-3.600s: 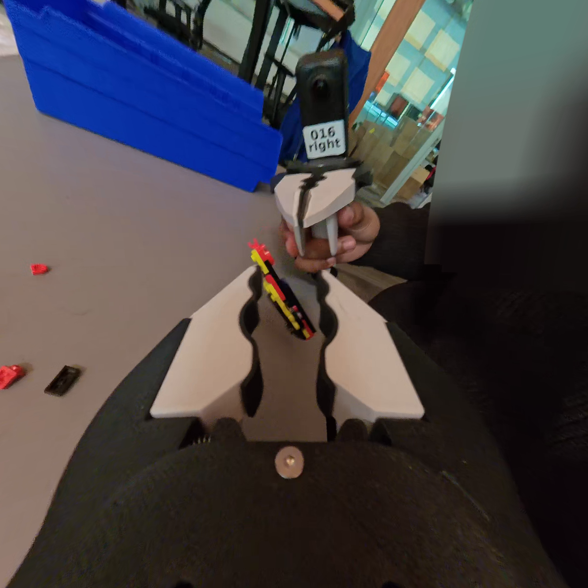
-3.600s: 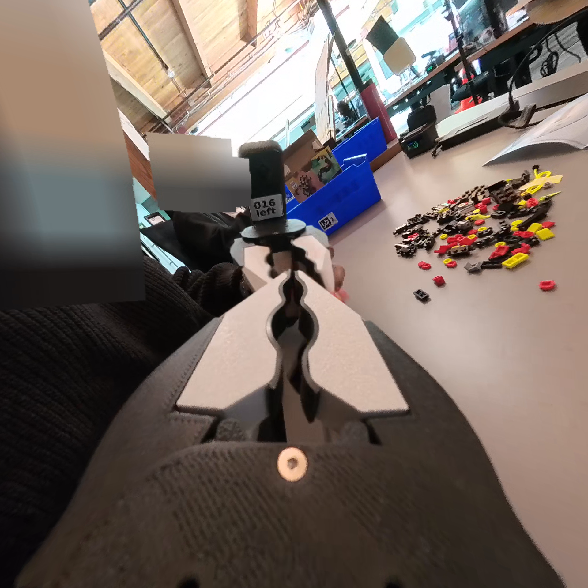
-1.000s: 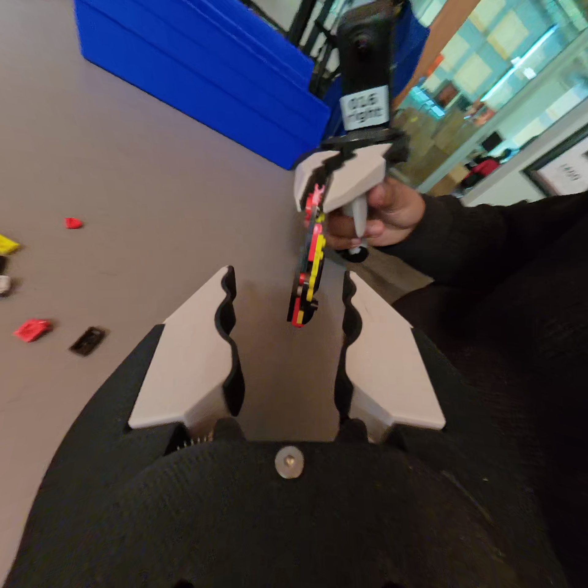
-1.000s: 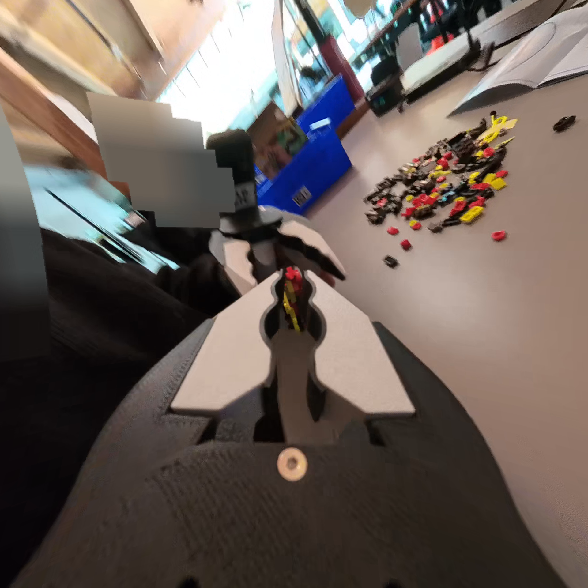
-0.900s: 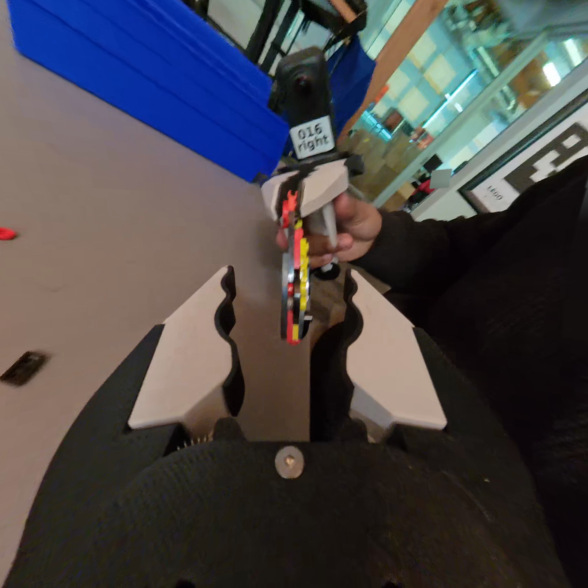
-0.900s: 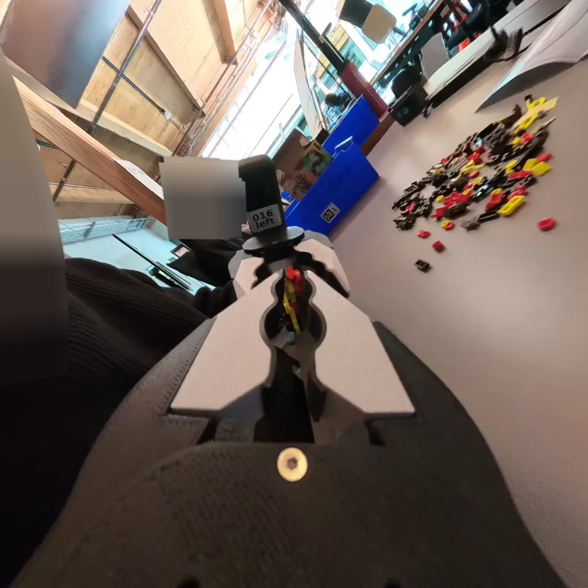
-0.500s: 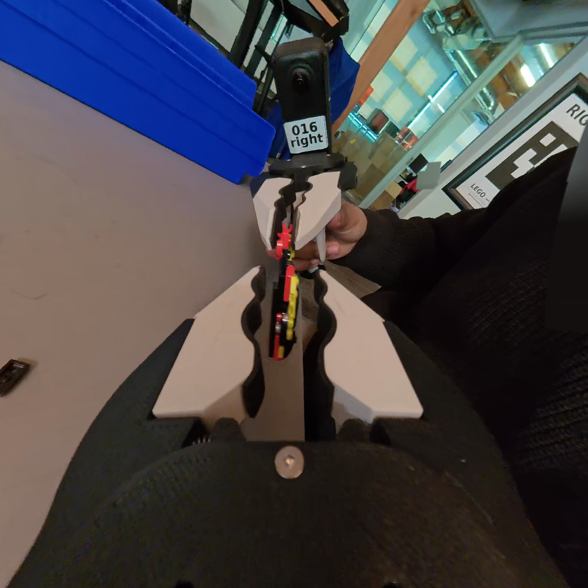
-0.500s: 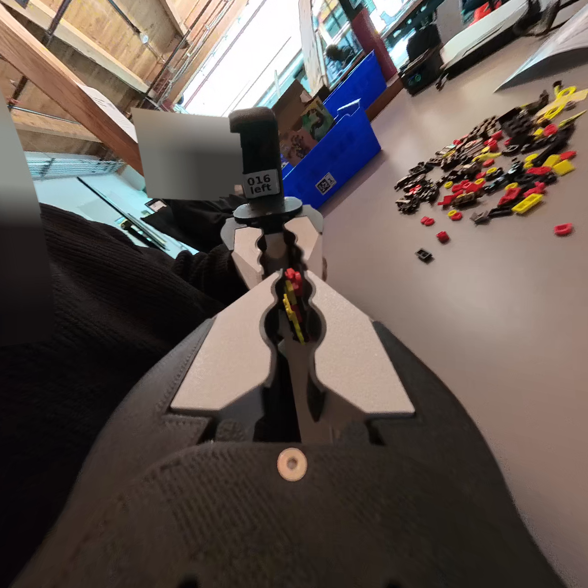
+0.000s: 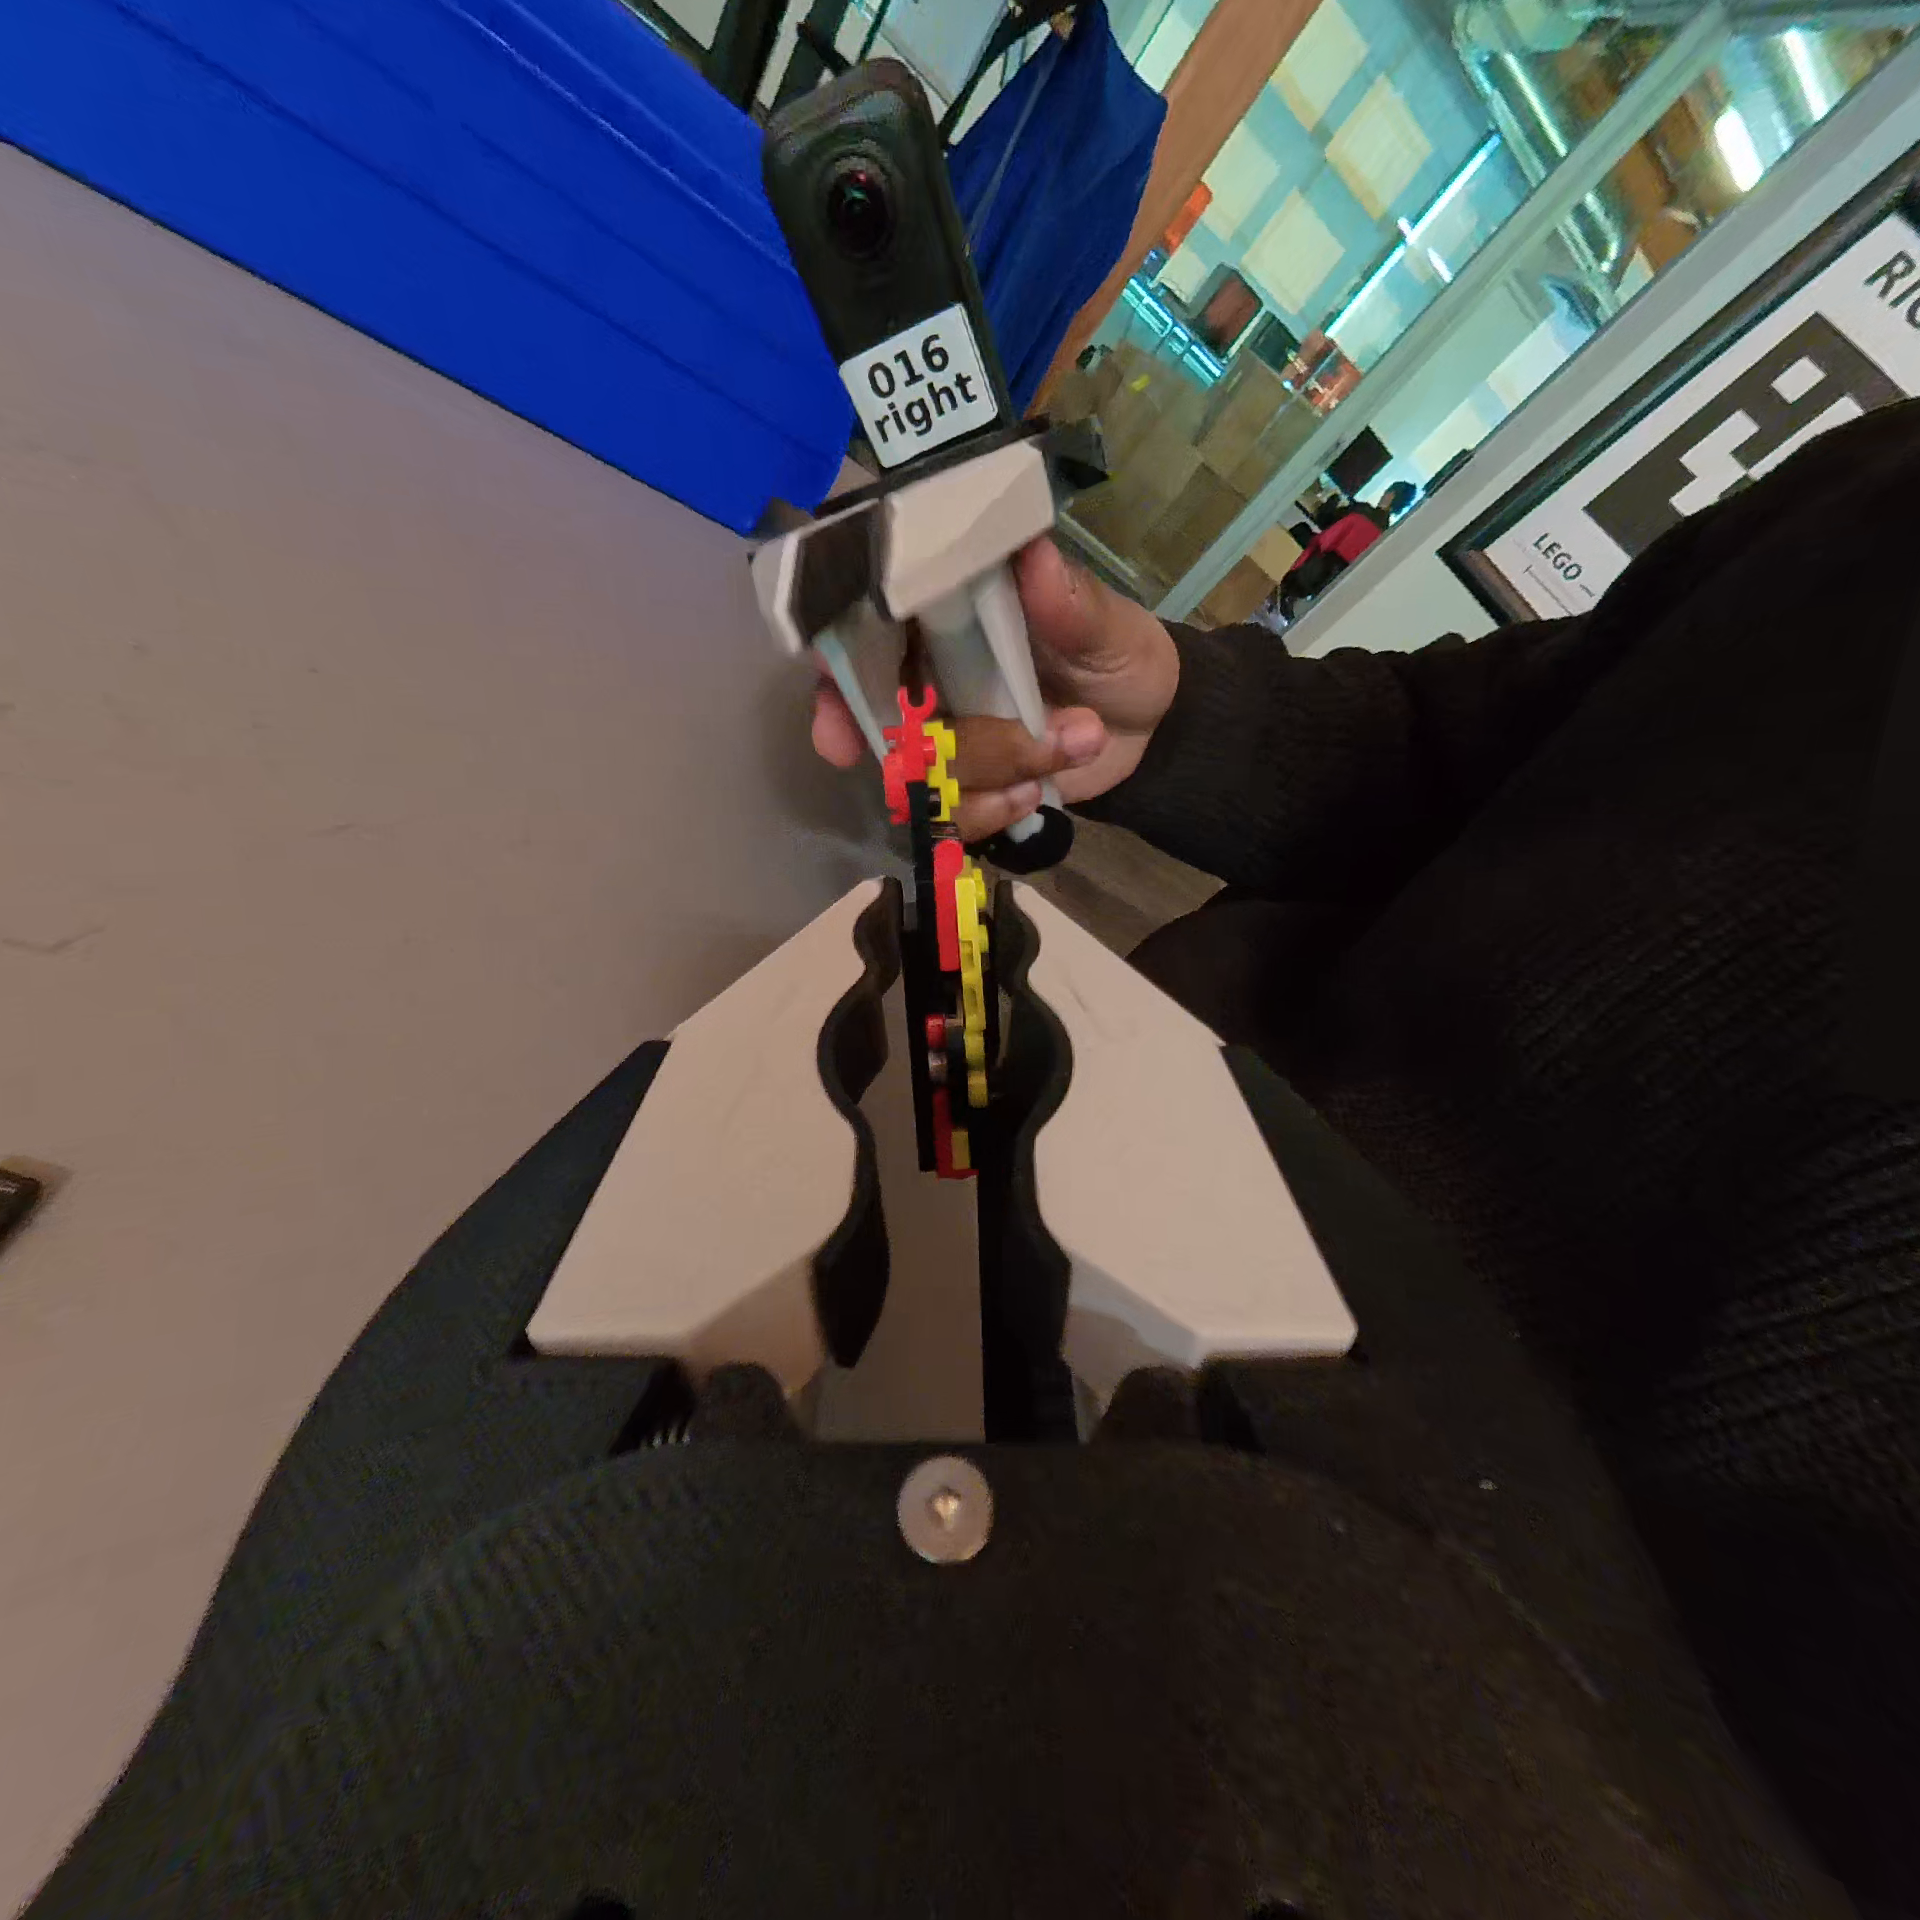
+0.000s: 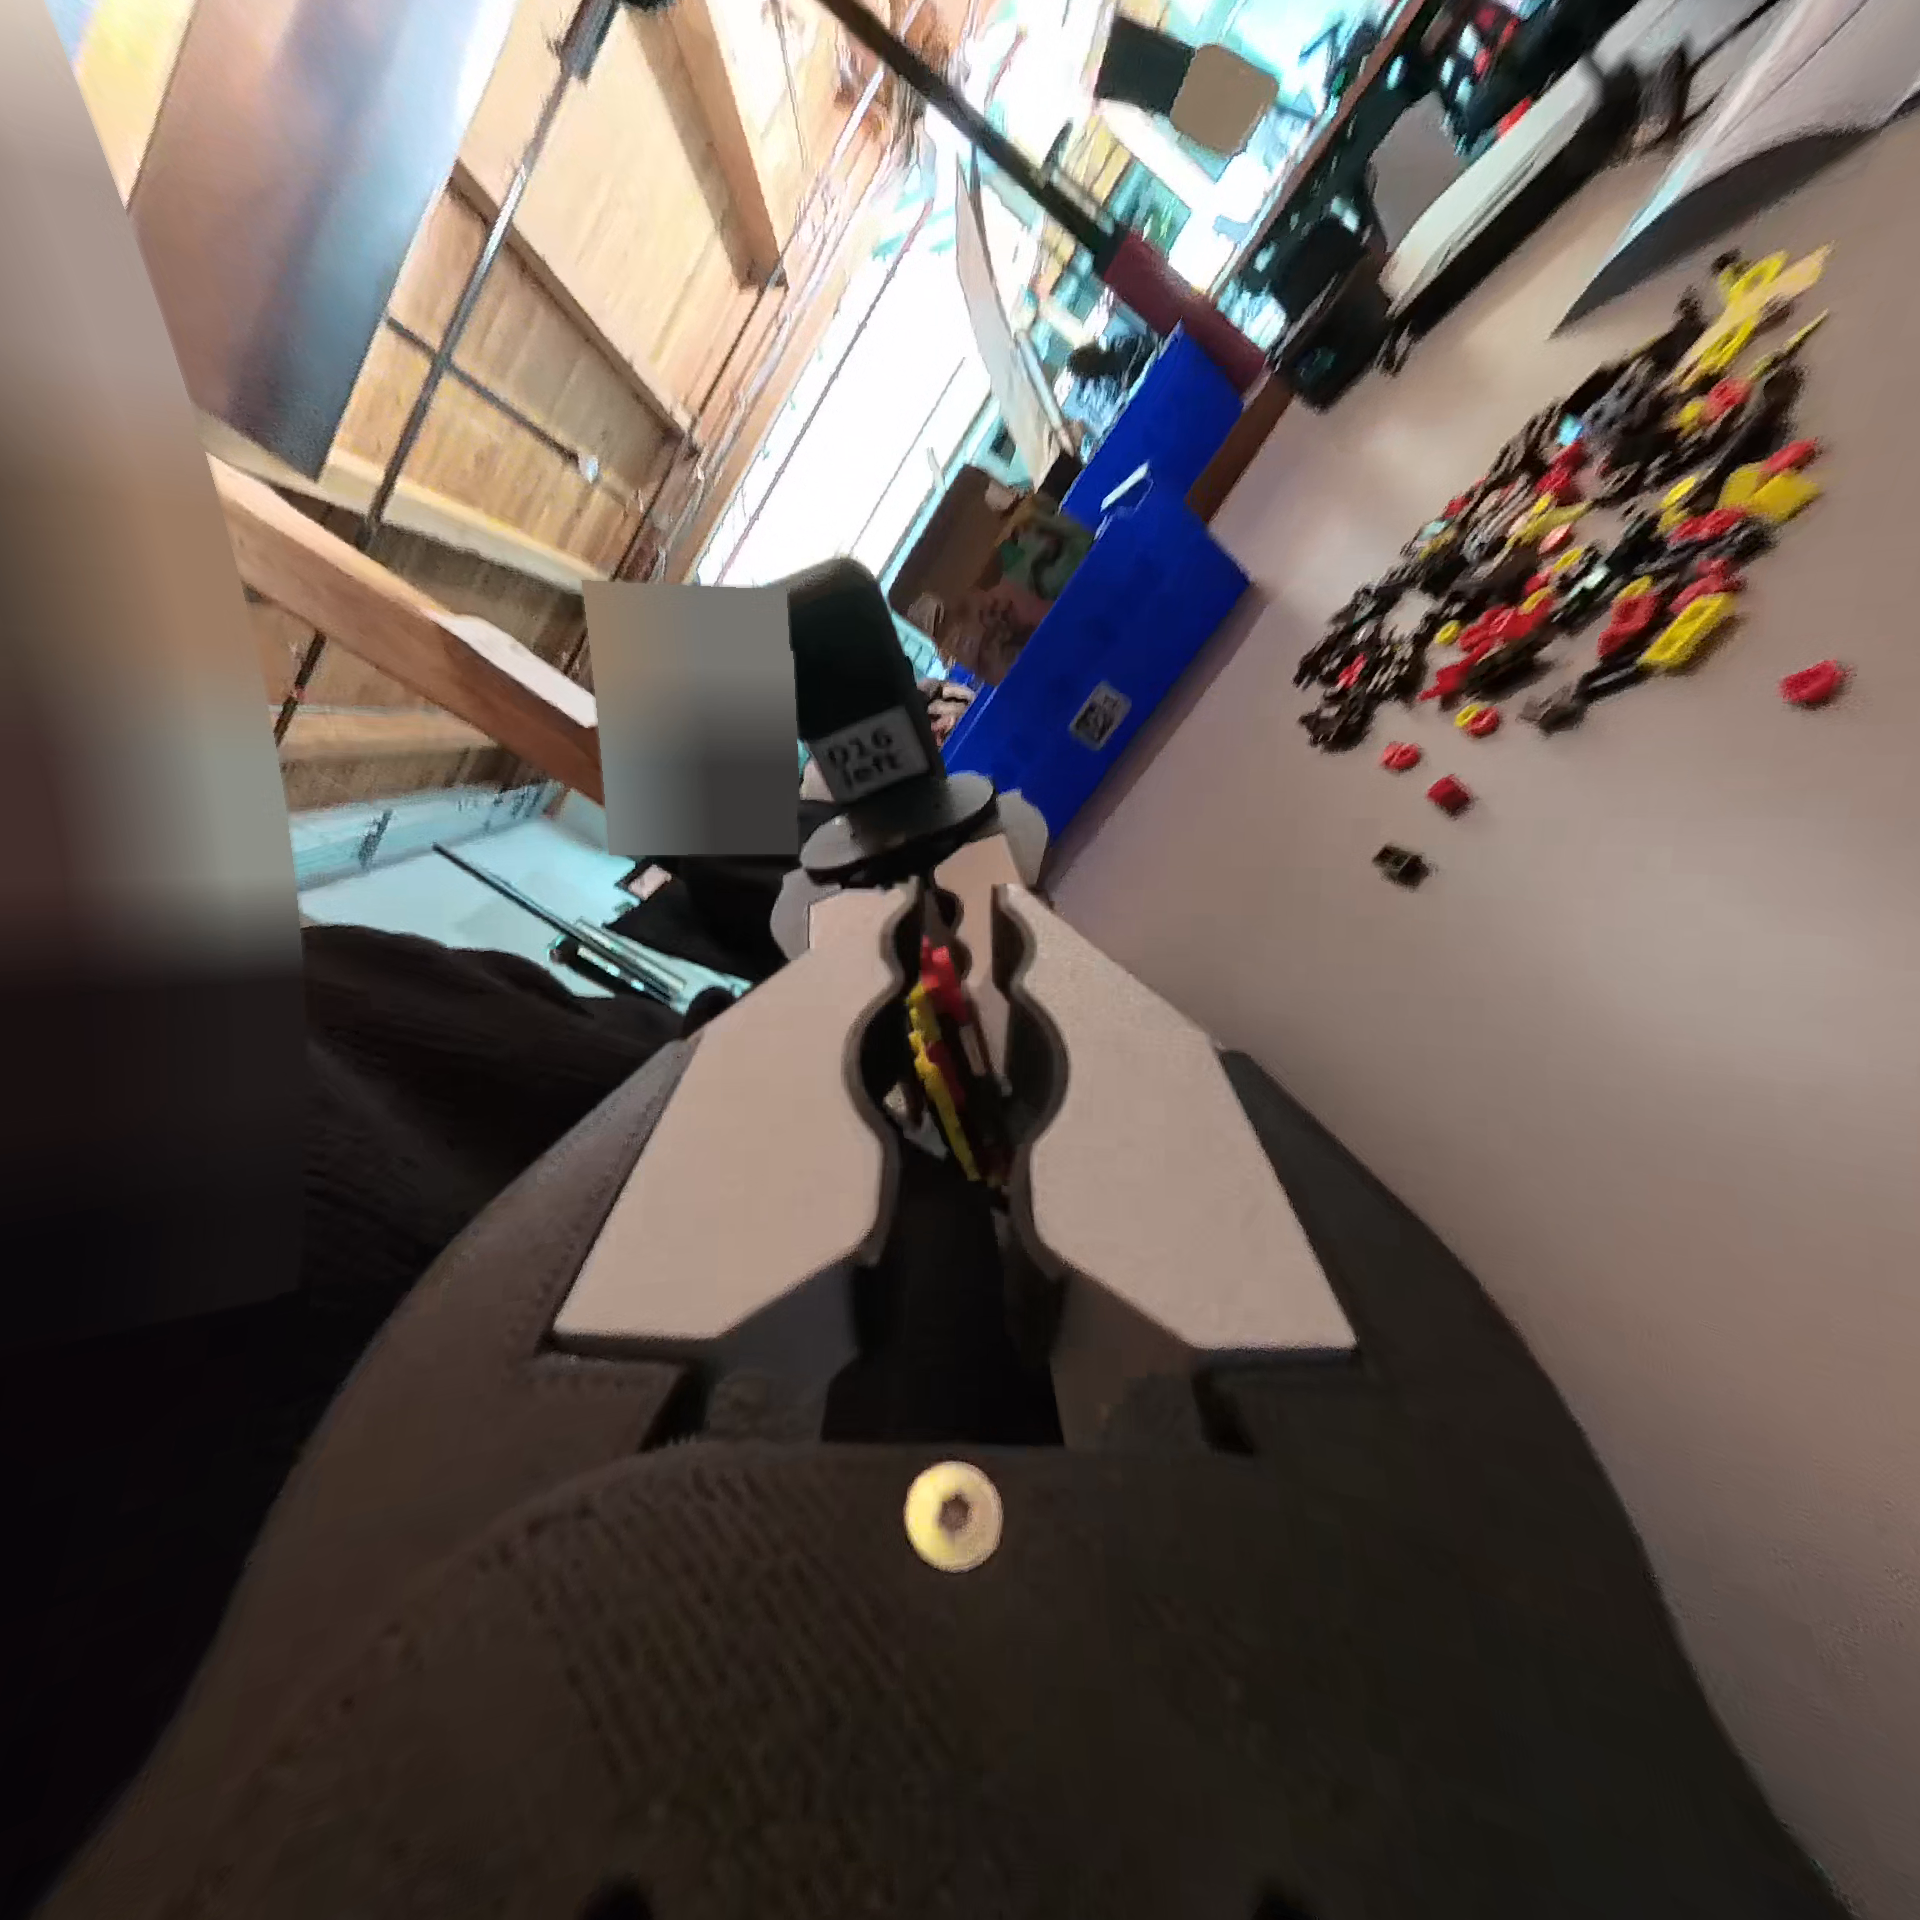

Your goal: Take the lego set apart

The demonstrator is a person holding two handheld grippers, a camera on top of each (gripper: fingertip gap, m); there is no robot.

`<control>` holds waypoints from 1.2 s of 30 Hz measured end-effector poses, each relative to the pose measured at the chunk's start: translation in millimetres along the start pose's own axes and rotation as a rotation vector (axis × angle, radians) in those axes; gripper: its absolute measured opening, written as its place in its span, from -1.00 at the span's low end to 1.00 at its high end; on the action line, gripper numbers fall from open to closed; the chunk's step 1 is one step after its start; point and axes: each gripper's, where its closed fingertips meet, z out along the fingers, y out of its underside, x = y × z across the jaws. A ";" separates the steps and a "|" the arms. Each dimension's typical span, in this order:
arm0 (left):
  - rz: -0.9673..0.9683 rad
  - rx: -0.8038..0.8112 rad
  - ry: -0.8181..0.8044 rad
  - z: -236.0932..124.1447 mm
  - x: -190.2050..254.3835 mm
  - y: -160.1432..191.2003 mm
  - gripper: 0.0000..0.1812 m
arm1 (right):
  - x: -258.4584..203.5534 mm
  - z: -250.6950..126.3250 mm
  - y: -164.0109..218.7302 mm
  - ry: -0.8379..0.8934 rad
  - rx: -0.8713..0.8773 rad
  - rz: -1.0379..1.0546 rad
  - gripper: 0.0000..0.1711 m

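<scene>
A flat lego assembly (image 9: pixel 951 1018) of black, red and yellow pieces is held on edge in the air between both grippers. My left gripper (image 9: pixel 948 904) is shut on its near end, with the piece running down between the fingers. The right gripper (image 9: pixel 914 707) comes from the far side, tips pointing at me, and grips the top end by a red clip. In the right wrist view the right gripper (image 10: pixel 951 904) is shut on the same assembly (image 10: pixel 940 1039), which sits in the hollow between its pads. The left gripper's fingertips are hidden behind it.
A pile of loose red, yellow and black lego pieces (image 10: pixel 1558 582) lies on the grey table (image 9: pixel 312 779), with a few strays such as a black piece (image 10: pixel 1397 864). A blue bin (image 9: pixel 416 208) stands at the table's far side. A person's hand (image 9: pixel 1081 675) and black sleeve are at the right.
My left gripper was open a second ago; it has moved up around the assembly and shut on it. The right gripper has kept its hold and tilted.
</scene>
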 end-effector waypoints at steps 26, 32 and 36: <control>0.536 -0.216 -0.345 1.7 -22.6 21.3 -0.84 | -11.7 -7.3 34.2 0.144 -0.344 -0.837 -0.79; 0.530 -0.228 -0.335 2.6 -23.7 24.7 -0.84 | -1.6 -7.9 48.7 0.184 -0.448 -0.942 -0.85; 0.540 -0.241 -0.331 3.7 -23.7 27.4 -0.84 | -0.3 -6.9 51.3 0.190 -0.462 -0.960 -0.87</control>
